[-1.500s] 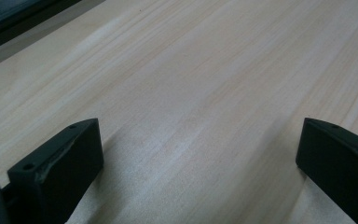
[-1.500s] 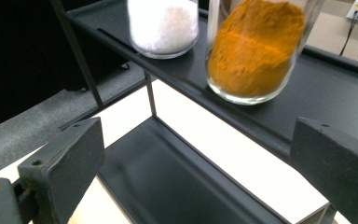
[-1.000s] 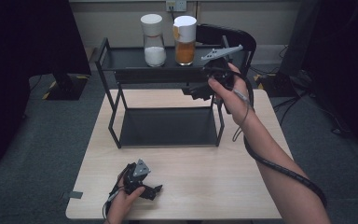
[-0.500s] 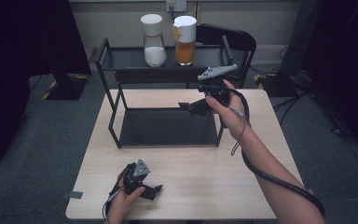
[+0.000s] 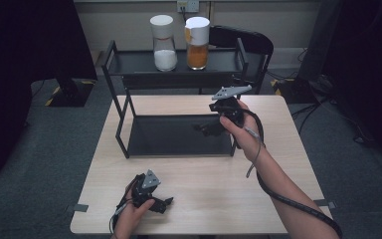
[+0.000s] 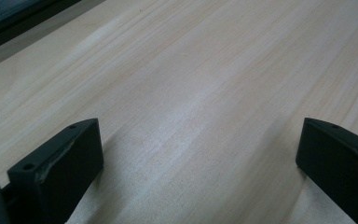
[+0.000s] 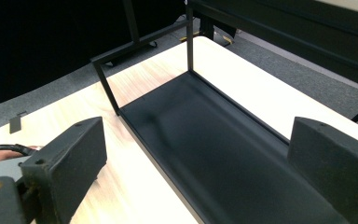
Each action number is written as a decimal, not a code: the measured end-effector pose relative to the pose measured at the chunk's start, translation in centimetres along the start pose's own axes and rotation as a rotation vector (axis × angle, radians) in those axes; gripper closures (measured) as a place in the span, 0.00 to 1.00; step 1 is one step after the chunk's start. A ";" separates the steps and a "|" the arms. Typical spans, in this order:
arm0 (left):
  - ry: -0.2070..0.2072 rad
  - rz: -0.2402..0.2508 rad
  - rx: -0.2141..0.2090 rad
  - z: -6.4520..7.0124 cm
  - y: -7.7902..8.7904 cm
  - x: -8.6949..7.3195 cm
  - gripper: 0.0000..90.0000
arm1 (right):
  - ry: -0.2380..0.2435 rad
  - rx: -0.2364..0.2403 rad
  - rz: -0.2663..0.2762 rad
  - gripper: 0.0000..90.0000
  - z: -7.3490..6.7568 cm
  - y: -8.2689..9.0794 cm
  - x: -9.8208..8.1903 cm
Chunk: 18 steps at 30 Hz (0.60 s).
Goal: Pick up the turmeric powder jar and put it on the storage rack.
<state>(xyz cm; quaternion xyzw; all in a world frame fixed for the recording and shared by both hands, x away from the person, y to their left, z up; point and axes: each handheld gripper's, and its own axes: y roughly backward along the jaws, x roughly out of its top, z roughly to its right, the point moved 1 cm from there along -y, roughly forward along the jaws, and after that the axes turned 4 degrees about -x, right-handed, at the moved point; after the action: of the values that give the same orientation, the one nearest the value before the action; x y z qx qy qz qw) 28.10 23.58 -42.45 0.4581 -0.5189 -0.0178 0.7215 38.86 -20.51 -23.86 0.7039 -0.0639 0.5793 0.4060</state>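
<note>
A black two-tier metal rack (image 5: 179, 134) stands on the wooden table (image 5: 278, 119). On its top shelf are a jar of white powder with a white lid (image 5: 163, 42) and a jar of orange contents (image 5: 197, 44). My right gripper (image 5: 205, 128) hangs open at the rack's right end, jaws pointing left over the lower shelf (image 7: 214, 154), nothing between them. My left gripper (image 5: 165, 203) rests open on the table near the front edge, its jaws wide apart above bare wood (image 6: 191, 116).
A black chair (image 5: 243, 42) stands behind the table at the back right. Cables trail from both grippers. Tape marks sit at the table's front corners (image 5: 79, 207). Grey carpet surrounds the table.
My right gripper has come down from the level of the rack's top shelf to beside the lower shelf. The left gripper has stayed where it was.
</note>
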 end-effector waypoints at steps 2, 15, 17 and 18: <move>0.000 0.000 0.000 0.0 0.0 0.0 0.00 | 0.002 0.009 -0.006 0.04 0.0 -0.2 -0.4; 0.000 0.000 0.000 0.0 0.0 0.0 0.00 | -0.024 0.054 -0.010 0.04 -0.4 -1.5 -4.4; 0.000 0.000 0.000 0.0 0.0 0.0 0.00 | -0.025 0.061 -0.019 0.04 -0.5 -1.8 -4.9; 0.000 0.000 0.000 0.0 0.0 0.0 0.00 | -0.033 0.063 -0.021 0.04 -0.5 -2.0 -5.2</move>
<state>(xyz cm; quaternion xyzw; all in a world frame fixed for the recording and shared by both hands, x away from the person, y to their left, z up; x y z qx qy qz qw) 28.10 23.58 -42.44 0.4582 -0.5190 -0.0181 0.7214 37.93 -20.86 -29.35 0.7264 -0.0451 0.5649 0.3888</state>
